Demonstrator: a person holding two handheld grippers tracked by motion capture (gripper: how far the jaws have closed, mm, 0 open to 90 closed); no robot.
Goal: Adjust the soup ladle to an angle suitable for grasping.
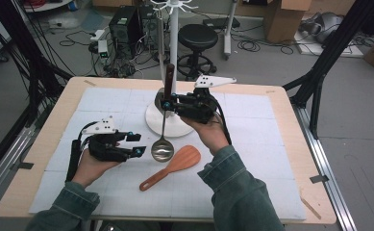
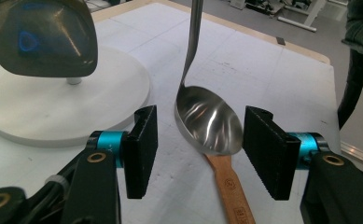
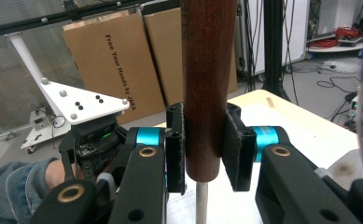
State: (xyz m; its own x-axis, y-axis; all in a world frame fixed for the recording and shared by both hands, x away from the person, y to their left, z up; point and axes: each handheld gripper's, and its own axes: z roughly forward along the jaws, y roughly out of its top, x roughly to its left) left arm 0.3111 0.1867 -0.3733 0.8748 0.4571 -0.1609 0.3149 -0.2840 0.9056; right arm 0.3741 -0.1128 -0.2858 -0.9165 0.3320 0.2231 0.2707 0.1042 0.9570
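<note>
Gripping: right gripper (image 1: 167,104) clamps ladle (image 1: 163,150) handle upright, mid-table.
Left gripper (image 1: 137,144): jaws apart, empty, flanking the bowl.
Spatula (image 1: 173,166): toward near edge.
Stand (image 1: 168,122): centre.

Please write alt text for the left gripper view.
The steel bowl of a ladle hangs between the open jaws of the left gripper, touching neither pad. A wooden spatula lies under it on the white mat, beside a round white stand base.
</note>
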